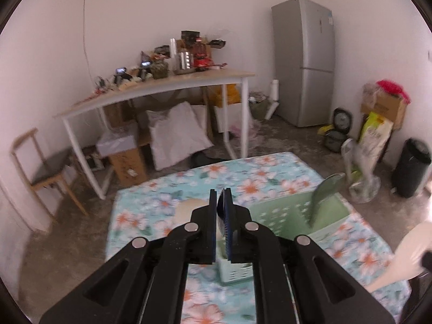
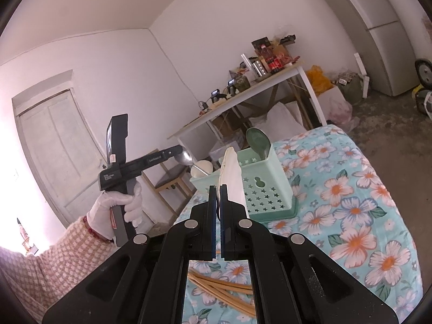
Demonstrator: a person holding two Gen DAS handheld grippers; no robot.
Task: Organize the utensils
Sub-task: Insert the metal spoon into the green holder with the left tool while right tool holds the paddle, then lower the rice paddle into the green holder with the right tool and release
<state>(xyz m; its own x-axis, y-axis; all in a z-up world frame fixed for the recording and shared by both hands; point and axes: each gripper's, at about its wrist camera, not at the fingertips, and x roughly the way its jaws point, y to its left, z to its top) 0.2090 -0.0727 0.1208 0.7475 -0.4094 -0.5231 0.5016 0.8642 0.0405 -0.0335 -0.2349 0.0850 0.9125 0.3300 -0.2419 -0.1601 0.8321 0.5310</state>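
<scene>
A mint-green utensil holder (image 2: 266,186) with star holes stands on the floral tablecloth (image 2: 351,202); a green spoon (image 2: 257,141) stands in its far compartment. My left gripper (image 2: 178,154) is shut on a metal spoon (image 2: 186,159) above the holder's near-left compartment. In the left wrist view my left gripper (image 1: 220,197) is closed above the holder (image 1: 280,216), with the green spoon (image 1: 325,194) to the right. My right gripper (image 2: 218,191) is shut on a white rice paddle (image 2: 232,178) in front of the holder. The paddle also shows in the left wrist view (image 1: 410,253).
Wooden chopsticks (image 2: 224,289) lie on the cloth under my right gripper. A cream bowl (image 2: 201,168) sits behind the holder. Beyond the table are a cluttered white desk (image 1: 162,86), a wooden chair (image 1: 46,170), a fridge (image 1: 305,62) and a black bin (image 1: 411,167).
</scene>
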